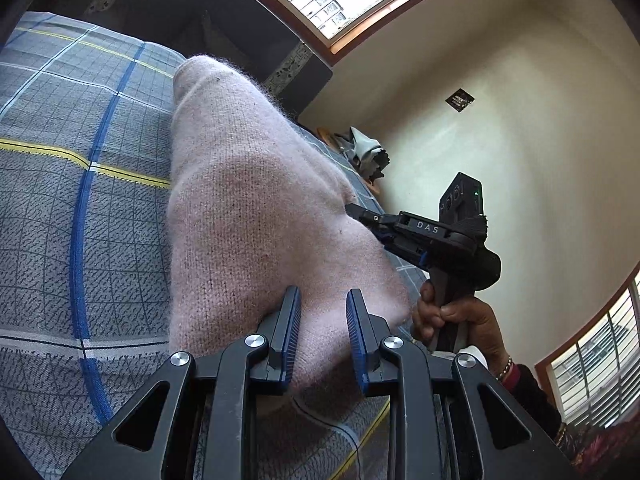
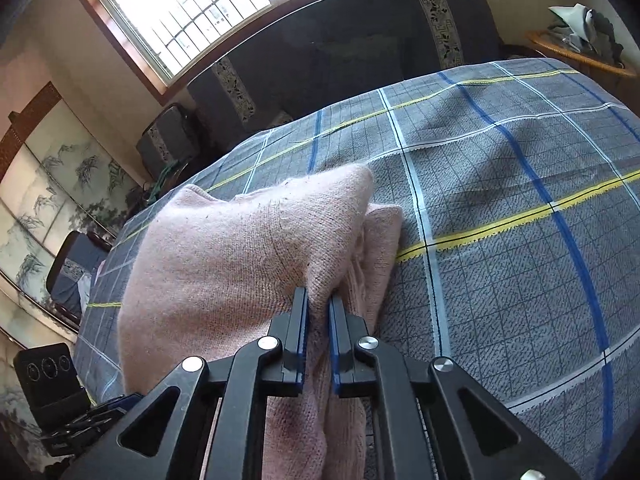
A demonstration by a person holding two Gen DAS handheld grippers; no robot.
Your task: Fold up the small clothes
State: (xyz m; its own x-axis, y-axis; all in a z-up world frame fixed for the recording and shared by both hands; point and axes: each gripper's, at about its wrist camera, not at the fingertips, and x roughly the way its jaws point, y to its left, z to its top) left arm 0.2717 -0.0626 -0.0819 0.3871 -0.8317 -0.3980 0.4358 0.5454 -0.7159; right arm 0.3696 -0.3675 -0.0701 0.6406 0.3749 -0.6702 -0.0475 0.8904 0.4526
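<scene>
A fuzzy pink knit garment (image 1: pixel 240 200) lies in a raised heap on a grey plaid bedspread (image 1: pixel 60 220). My left gripper (image 1: pixel 323 294) has its blue pads closed on a thick bunch of the knit at the near end. In the left wrist view, my right gripper (image 1: pixel 351 209) bites the garment's right edge, and a person's hand (image 1: pixel 460 320) holds its handle. In the right wrist view, that gripper (image 2: pixel 319 300) stands nearly closed, pinching a fold of the pink garment (image 2: pixel 224 248) that is lifted off the bedspread (image 2: pixel 500 260). The left tool's black body (image 2: pixel 44 376) shows at the lower left.
A dark padded headboard (image 2: pixel 340 48) runs along the bed's far edge under a barred window (image 2: pixel 188 4). A wooden side table (image 2: pixel 580 52) with clutter stands at the far right corner. A painted screen (image 2: pixel 40 200) lines the left wall. Bare bedspread stretches to the right of the garment.
</scene>
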